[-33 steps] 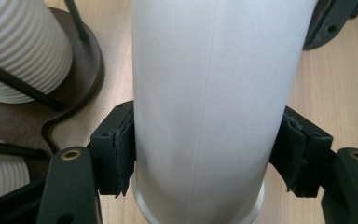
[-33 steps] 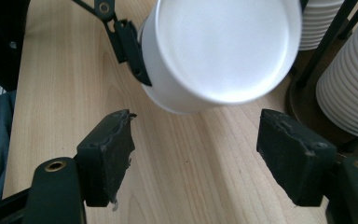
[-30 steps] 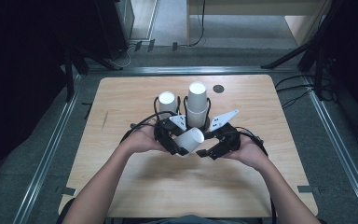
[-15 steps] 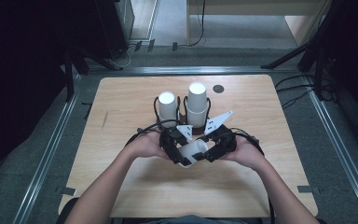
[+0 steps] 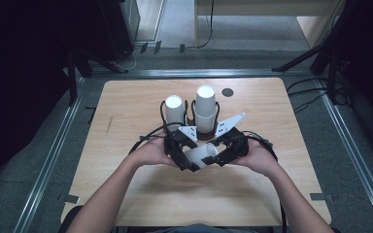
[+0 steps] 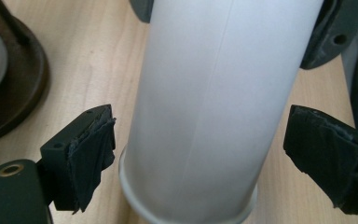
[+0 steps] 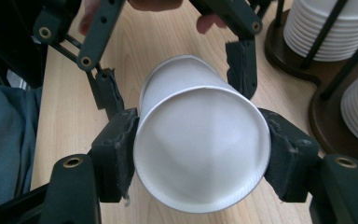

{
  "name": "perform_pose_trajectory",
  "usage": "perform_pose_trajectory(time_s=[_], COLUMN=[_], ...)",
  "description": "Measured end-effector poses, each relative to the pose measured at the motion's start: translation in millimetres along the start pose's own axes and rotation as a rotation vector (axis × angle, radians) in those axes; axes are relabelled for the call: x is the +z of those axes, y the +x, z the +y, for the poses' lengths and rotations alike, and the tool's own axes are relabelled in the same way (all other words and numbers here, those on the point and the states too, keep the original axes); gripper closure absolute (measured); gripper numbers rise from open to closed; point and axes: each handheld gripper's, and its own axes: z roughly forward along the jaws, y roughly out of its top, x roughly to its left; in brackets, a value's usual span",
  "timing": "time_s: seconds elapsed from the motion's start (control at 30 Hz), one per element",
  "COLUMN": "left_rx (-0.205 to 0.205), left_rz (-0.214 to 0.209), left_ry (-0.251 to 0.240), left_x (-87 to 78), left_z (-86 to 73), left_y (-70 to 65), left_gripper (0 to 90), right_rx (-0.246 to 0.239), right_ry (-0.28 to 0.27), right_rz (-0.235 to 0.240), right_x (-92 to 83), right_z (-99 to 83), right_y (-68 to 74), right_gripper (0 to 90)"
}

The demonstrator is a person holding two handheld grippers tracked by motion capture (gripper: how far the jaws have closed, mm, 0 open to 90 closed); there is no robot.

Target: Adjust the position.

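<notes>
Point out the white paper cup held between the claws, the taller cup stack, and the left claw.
White paper cup [image 7: 200,154], right gripper view, its base.
Taller cup stack [image 5: 206,104], high view, side.
Left claw [image 6: 223,158], left gripper view, between fingertips.

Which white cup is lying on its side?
The single white paper cup between the two tongs, nearest the person. It lies sideways, while the two stacks of white cups stand upright in their dark holders behind it.

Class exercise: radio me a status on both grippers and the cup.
Right gripper shut on paper cup. Left gripper open around it, pads clear. Cup stacks behind, not obstructing.
</notes>
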Motion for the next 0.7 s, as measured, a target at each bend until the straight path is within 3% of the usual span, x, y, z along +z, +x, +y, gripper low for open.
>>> perform_pose_trajectory(time_s=[0.07, 0.2, 0.47, 0.7], left_rx=[-0.009, -0.040, -0.074, -0.062], left_rz=[0.024, 0.027, -0.004, 0.001], left_ry=[-0.023, -0.076, -0.157, -0.187], left_x=[-1.9, -5.3, -5.1, -4.7], left_z=[-1.6, -5.5, -7.6, -8.8], left_y=[1.1, 4.0, 2.8, 0.5], left_gripper=[8.2, 8.2, 8.6, 12.2], right_rx=[-0.001, 0.014, 0.042, 0.047], right_ry=[-0.008, -0.026, -0.105, -0.145], right_rz=[-0.005, -0.004, 0.005, 0.022], right_x=[-1.3, -5.1, -12.9, -17.1], right_z=[-0.9, -2.8, -1.5, 0.1], right_y=[-1.1, -1.9, -3.9, -2.8], right_gripper=[34.4, 34.4, 34.3, 34.3])
